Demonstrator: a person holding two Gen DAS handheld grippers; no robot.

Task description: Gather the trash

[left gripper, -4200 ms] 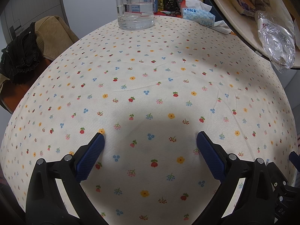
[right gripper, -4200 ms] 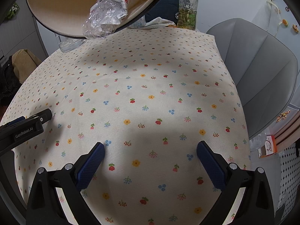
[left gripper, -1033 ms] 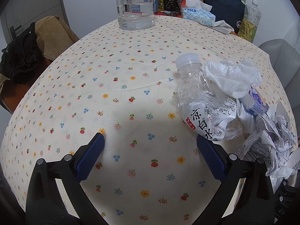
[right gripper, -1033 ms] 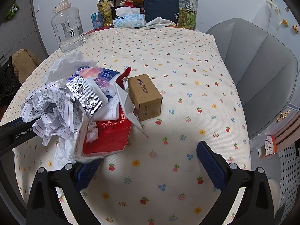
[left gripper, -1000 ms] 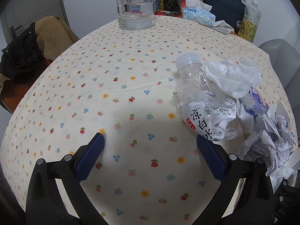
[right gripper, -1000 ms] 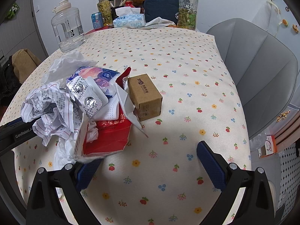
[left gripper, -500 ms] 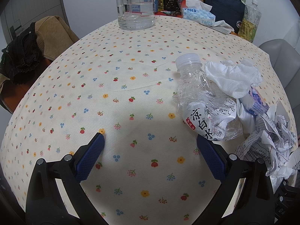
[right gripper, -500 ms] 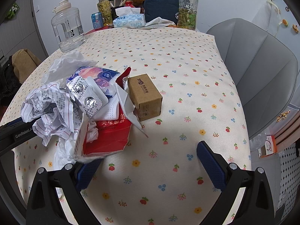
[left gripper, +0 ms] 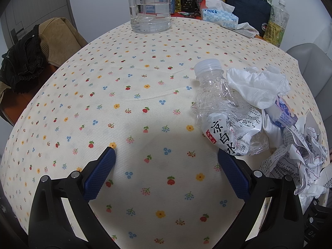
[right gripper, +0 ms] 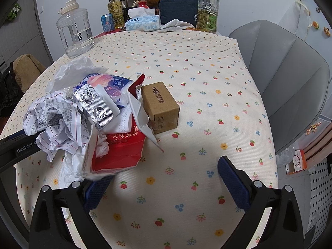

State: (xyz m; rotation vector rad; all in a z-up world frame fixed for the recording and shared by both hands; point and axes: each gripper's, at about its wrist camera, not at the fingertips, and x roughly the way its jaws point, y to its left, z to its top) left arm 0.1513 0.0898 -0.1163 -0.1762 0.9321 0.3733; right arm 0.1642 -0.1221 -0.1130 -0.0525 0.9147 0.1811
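Both tools, the left tool and the right tool, are hovering wide open and empty over the surface. The trash pile is lying between them, the crushed bottle just beside the left tool. A pinch may be slipping off the bottle, and loose paper is probably sliding away.

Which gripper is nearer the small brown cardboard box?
Right. The right gripper has the small brown cardboard box just ahead of its open fingers. The left gripper faces bare tablecloth beyond the trash pile, and the box is hidden from its camera.
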